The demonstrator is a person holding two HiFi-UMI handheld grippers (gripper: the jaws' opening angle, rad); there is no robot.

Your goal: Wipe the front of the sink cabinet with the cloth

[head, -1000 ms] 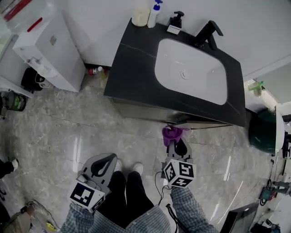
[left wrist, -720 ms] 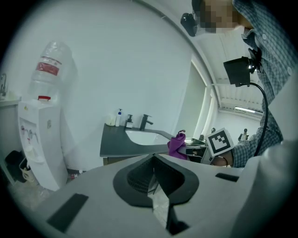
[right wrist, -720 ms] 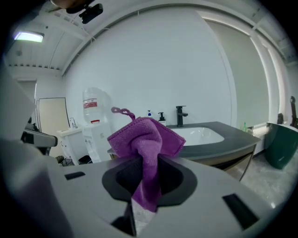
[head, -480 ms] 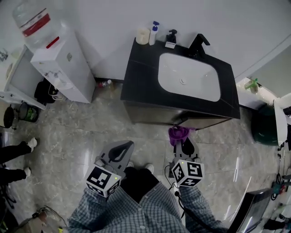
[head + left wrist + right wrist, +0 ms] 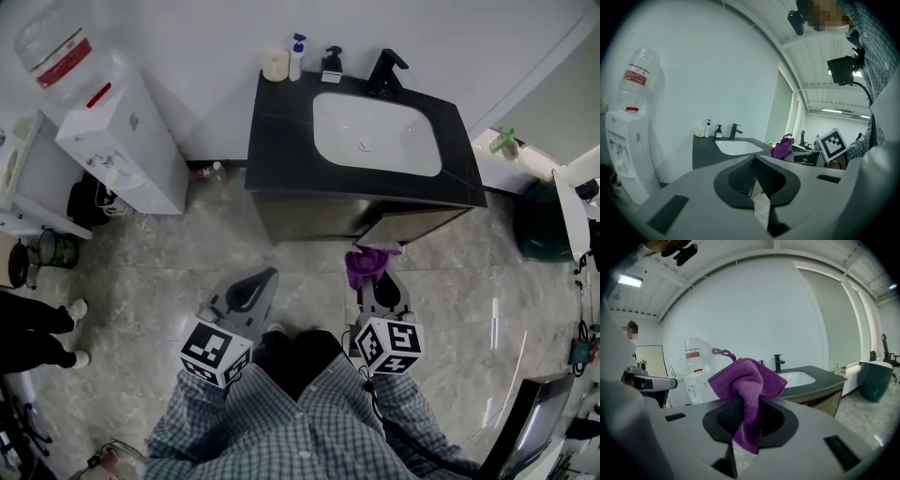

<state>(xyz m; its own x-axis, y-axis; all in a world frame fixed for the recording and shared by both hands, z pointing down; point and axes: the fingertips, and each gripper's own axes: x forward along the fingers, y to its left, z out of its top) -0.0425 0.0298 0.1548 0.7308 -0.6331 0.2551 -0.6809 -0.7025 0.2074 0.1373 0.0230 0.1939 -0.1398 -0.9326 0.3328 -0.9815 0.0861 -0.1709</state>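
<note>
Purple cloth (image 5: pixel 367 263) hangs pinched in the right gripper (image 5: pixel 374 279), held above the marble floor (image 5: pixel 141 281) just short of the sink cabinet (image 5: pixel 319 217) and not touching its front. In the right gripper view the jaws of the right gripper (image 5: pixel 749 401) are pressed on the cloth (image 5: pixel 747 380), which bunches up above them, with a small loop at its top and a strip trailing down between the pads.

The left gripper (image 5: pixel 265 277) is held level beside it, well apart from the cabinet. In the left gripper view the jaws of the left gripper (image 5: pixel 753 161) meet at their tips with nothing between them, and the cloth (image 5: pixel 782 147) shows off to that view's right.

The cabinet carries a black countertop (image 5: pixel 281 141) with a white basin (image 5: pixel 375 145) set into it and a black tap (image 5: pixel 384 70) behind the basin. A soap pump (image 5: pixel 331 64), a spray bottle (image 5: pixel 297 56) and a pale roll (image 5: pixel 275 64) stand in a row along the countertop's back edge by the wall.

To the cabinet's left a white water dispenser (image 5: pixel 122 141) stands against the wall, topped by a clear bottle (image 5: pixel 52 52) with a red label. The person holding both grippers wears checked sleeves (image 5: pixel 281 431). The legs of a second person (image 5: pixel 37 328) show at the left edge of the head view.
</note>
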